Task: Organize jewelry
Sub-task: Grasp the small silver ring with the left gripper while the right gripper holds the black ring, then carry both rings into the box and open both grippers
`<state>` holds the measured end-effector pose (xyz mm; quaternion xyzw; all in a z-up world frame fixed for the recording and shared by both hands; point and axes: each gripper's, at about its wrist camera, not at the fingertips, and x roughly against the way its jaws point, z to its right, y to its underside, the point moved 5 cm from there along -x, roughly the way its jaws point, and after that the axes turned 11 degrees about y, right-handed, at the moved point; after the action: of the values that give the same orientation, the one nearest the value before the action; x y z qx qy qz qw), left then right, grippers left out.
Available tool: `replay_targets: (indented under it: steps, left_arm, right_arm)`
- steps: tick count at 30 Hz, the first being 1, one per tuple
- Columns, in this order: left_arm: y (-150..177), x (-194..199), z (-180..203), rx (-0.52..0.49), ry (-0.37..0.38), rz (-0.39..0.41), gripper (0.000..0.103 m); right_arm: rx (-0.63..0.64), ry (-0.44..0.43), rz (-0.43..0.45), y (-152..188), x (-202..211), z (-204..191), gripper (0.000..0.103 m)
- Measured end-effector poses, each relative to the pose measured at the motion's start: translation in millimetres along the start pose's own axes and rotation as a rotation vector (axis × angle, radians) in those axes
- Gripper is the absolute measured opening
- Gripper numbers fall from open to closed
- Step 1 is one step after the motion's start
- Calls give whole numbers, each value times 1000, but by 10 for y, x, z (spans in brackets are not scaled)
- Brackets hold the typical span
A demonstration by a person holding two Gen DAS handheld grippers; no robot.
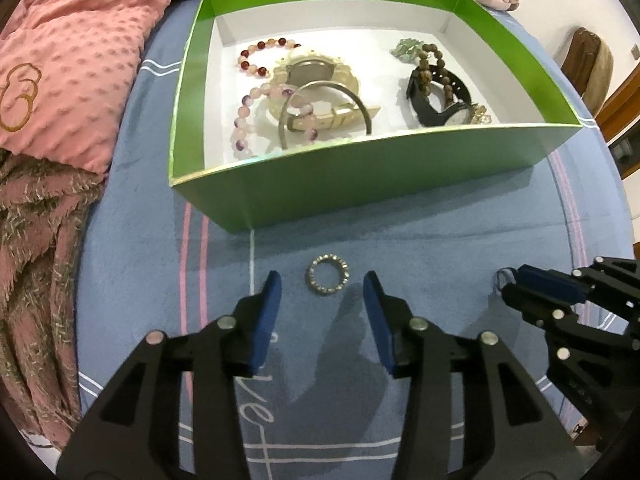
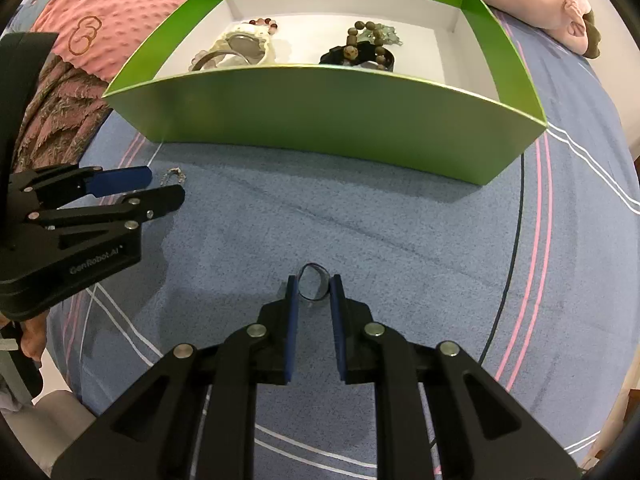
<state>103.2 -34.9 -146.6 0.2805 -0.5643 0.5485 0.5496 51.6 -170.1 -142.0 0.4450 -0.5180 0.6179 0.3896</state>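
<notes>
A sparkly stone-set ring (image 1: 328,280) lies flat on the blue sheet (image 1: 400,220), just in front of the green box (image 1: 360,176). My left gripper (image 1: 322,285) stands open with a blue pad on either side of that ring, neither touching it. In the right wrist view the same ring (image 2: 174,176) shows beside the left gripper (image 2: 164,186). My right gripper (image 2: 314,282) is shut on a plain dark ring (image 2: 316,286) held upright at its fingertips, low over the sheet. In the left wrist view the right gripper (image 1: 512,282) holds it (image 1: 503,276) at the right edge.
The white-lined box holds bead bracelets (image 1: 250,100), a cream watch (image 1: 316,80), a metal bangle (image 1: 360,104), a black watch (image 1: 436,100) and wooden beads (image 1: 430,56). A pink dotted blanket (image 1: 72,60) and a fuzzy throw (image 1: 36,260) lie on the left. A pink pillow (image 2: 560,4) lies behind.
</notes>
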Motion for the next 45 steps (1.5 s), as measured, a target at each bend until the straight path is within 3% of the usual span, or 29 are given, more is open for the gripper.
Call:
replay_targets:
  steps: [4,7,20,28,39,45]
  left_arm:
    - [5,-47,9,-5,-23,-4,38]
    - [7,-45,18,5,-22,4,20]
    - [120,381,-133,37,53,61,20]
    - [147,416,34,5,7,62,20]
    - [44,677,187,-48,-15,124,20]
    - [4,690,214,-54,-12,128,20]
  right_arm:
    - [-2,3,1,-2,-1,6,15]
    - [-6,4,3,-4,10,18,15]
    - [0,10,9,21,52,17,15]
    - [2,37,15,7,57,15,15]
    - [7,54,42,-141,136,74,15]
    - [-7,19,52,-211,203,91,15]
